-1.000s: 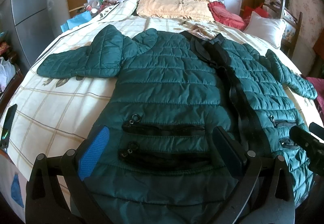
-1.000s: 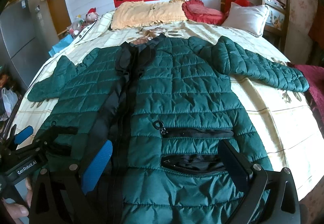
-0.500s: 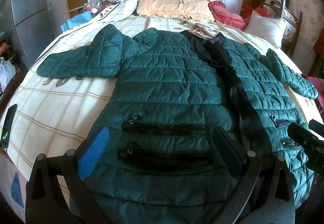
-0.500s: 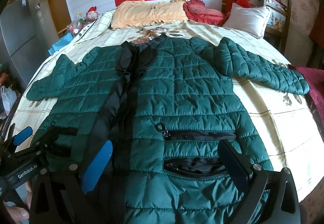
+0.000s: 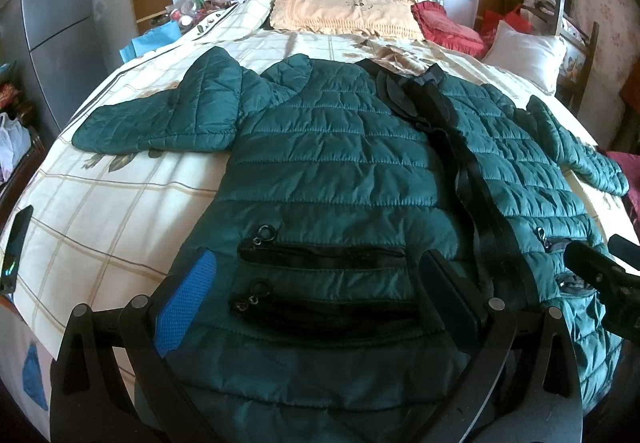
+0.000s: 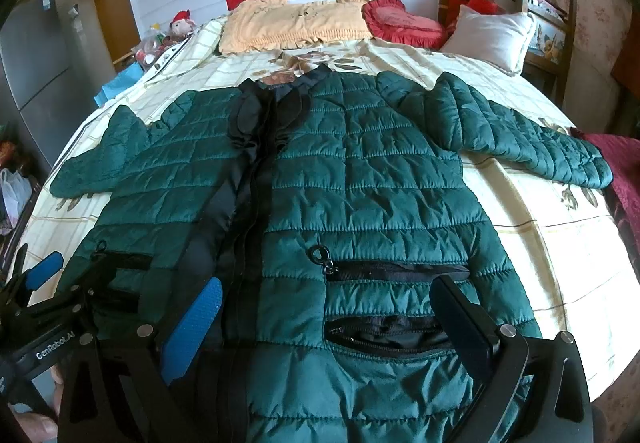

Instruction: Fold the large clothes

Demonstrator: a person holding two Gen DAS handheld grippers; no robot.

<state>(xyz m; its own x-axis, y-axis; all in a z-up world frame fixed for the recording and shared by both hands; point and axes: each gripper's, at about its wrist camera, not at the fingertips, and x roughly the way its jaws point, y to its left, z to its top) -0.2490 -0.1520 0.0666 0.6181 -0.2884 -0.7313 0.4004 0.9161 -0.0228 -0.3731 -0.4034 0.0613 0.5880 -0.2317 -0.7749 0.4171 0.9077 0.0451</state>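
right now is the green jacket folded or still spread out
Spread out. The green jacket lies flat on the bed, front up, both sleeves stretched sideways, no fold started.

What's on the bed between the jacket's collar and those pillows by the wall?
Only bare bedsheet, cream checks with a brown flower print, lies between the jacket collar and the yellow pillow. The right wrist view shows it best.

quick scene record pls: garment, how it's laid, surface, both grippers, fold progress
garment: green quilted jacket, black front placket
layout: flat, front up, both sleeves spread out sideways, collar toward the pillows
surface: bed with checked sheet
left gripper: open, over the hem by the zip pockets, nothing held
right gripper: open, over the hem on the other half, nothing held
fold progress: no fold made yet
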